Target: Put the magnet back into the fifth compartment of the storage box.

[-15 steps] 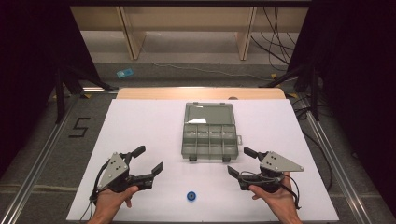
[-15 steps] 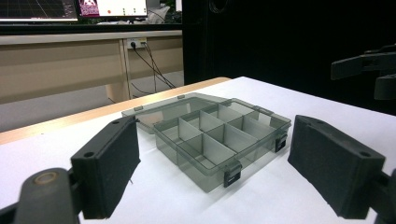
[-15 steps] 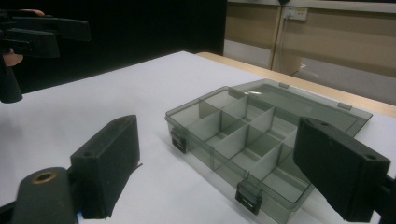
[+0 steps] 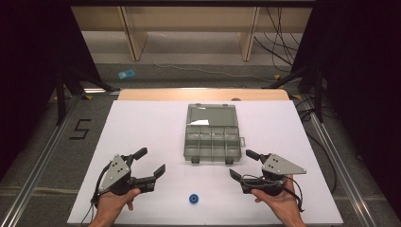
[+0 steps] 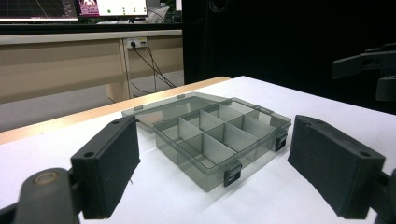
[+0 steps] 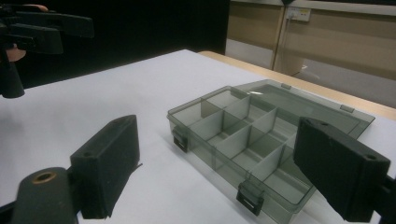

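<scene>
A grey see-through compartment box lies open in the middle of the white table, its lid folded flat toward the far side and its divided cells empty. A small blue round piece rests near the front edge, between the two hands. My left gripper hovers left of the box's front corner, open with nothing between its jaws. My right gripper stands open and empty to the right of the box front. The box sits ahead of the left gripper, and the same box ahead of the right gripper.
A wooden strip borders the table's far edge. Metal rails run along both sides. On the floor lie a black "5" mark, a blue item and cables. White surface stretches on both sides of the box.
</scene>
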`<state>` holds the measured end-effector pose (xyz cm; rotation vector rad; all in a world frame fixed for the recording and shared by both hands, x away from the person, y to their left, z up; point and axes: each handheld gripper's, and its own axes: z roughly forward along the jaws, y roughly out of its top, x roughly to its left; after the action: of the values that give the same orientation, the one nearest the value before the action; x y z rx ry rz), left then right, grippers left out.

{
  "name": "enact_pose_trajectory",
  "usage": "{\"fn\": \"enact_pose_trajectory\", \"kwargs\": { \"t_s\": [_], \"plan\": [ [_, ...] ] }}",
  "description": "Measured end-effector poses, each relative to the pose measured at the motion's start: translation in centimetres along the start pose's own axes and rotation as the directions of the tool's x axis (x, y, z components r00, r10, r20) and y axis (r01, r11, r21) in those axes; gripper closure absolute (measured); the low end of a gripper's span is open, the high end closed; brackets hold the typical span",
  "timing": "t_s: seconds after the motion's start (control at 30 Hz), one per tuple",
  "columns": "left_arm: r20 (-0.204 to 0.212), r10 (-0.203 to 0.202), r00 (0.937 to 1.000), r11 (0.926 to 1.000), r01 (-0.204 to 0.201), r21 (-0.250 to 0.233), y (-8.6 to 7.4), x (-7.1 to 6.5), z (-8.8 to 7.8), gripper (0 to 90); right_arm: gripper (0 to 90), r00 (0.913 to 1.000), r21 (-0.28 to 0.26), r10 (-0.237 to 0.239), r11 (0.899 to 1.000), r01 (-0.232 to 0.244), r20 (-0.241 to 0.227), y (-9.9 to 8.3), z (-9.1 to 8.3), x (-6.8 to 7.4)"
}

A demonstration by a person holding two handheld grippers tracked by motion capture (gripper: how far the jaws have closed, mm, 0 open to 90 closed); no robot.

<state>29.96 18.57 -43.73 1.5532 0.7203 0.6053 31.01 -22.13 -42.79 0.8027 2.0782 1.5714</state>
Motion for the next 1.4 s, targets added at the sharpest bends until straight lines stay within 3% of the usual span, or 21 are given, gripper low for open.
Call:
{"fn": "enact_pose_trajectory", "kwargs": {
  "t_s": [0.1,0.13,0.5,0.57,0.67,0.7,0.97,1.0,1.17,1.4],
  "plan": [
    [0.0,0.0,1.0,1.0,0.0,0.0,0.0,0.0,0.0,15.7,15.5,1.0,-0.001,-0.01,1.0,0.01,0.0,0.0,0.1,0.0],
    [0.0,0.0,1.0,1.0,0.0,0.0,0.0,0.0,0.0,15.7,15.5,0.9999,0.026,-0.013,1.0,0.013,-0.001,0.1,-0.1,0.1],
    [-0.001,0.0,1.0,1.0,0.0,0.001,0.0,0.0,0.0,15.7,15.5,0.9983,0.017,-0.058,0.998,0.058,-0.007,0.5,0.3,0.3],
    [-0.001,-0.001,1.0,1.0,0.001,0.001,0.0,0.0,0.0,15.7,15.5,0.9982,0.037,-0.06,0.997,0.061,-0.004,0.7,0.2,0.5],
    [0.003,0.004,1.0,1.0,-0.004,-0.006,0.0,0.1,0.1,15.7,15.6,0.997,0.043,-0.072,0.996,0.073,-0.03,0.9,0.4,0.7],
    [0.003,0.004,1.0,1.0,-0.004,-0.006,0.0,0.1,0.1,15.7,15.6,0.9969,0.049,-0.077,0.996,0.078,-0.018,1.0,0.5,0.8],
    [-0.002,0.0,1.0,1.0,0.0,0.001,0.0,0.1,0.0,15.7,15.9,0.9927,0.089,-0.108,0.99,0.113,-0.052,1.5,0.9,1.4],
    [0.009,0.007,0.9999,0.9999,-0.007,-0.015,-0.1,0.2,0.2,15.7,15.9,0.9923,0.094,-0.111,0.989,0.115,-0.055,1.5,1.0,1.5],
    [-0.003,-0.002,1.0,1.0,0.002,0.001,-0.1,0.1,0.1,15.7,16.2,0.9882,0.127,-0.13,0.982,0.139,-0.082,1.8,1.6,1.9],
    [-0.004,-0.005,1.0,1.0,0.005,-0.001,-0.1,0.0,0.1,15.7,17.8,0.9748,0.213,-0.166,0.957,0.196,-0.149,2.2,3.0,2.9]
  ]
}}
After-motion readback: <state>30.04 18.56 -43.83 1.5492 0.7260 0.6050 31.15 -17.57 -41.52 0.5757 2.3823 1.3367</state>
